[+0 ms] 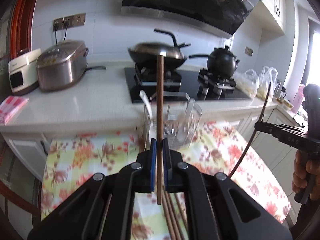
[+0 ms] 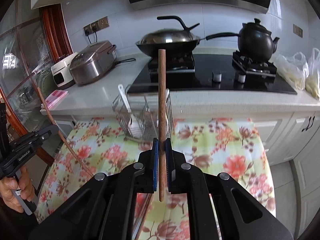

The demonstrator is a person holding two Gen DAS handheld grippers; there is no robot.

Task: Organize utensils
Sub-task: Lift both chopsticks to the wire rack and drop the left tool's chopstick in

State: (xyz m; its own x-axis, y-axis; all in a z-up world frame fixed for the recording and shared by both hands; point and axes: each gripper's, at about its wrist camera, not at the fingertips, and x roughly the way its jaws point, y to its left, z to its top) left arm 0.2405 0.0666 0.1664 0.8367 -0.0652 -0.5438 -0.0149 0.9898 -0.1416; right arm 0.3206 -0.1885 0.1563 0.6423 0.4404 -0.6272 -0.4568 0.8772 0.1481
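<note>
Now, left gripper: blue pads clamped tight on a long brown wooden chopstick, standing upright.
Right gripper: closed on a second brown wooden chopstick, also upright.
Wire utensil basket: on the floral tablecloth, just beyond both tips, white spoon inside.
Loose brown chopsticks: lying on the cloth below the left gripper.

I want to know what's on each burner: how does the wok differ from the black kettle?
The wok is wide and shallow with a shiny steel lid; the black kettle is tall, rounded, matte, with a spout. The wok sits on the left burner, the kettle on the right. Both rest on the same black stove.
</note>
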